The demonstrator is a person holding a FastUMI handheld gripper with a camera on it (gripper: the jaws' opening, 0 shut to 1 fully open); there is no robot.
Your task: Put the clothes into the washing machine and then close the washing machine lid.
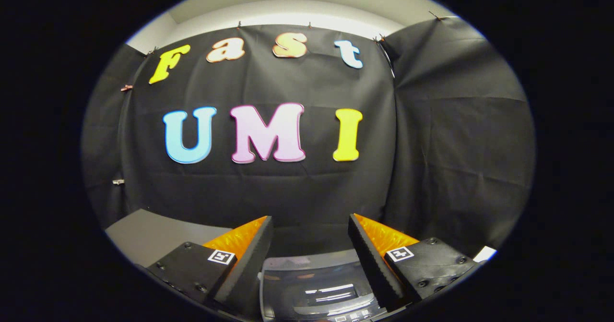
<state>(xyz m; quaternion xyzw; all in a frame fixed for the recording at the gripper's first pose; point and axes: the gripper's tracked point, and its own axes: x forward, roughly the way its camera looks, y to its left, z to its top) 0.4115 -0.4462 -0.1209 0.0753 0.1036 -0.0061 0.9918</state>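
Gripper (pixel 311 235) jaws apart above washing machine lid (pixel 316 288).

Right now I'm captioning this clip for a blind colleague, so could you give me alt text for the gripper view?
The tongs are open with nothing between their fingers, held above the glossy lid of a washing machine that shows between and below them. Beyond them hangs the booth's black cloth wall, with a strip of grey table beside it.

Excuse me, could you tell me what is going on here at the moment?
A person is holding the tool above a small washing machine with a glossy dark lid. Its fingers stand open with nothing between them, the lid showing below the gap. Beyond is the black cloth wall.
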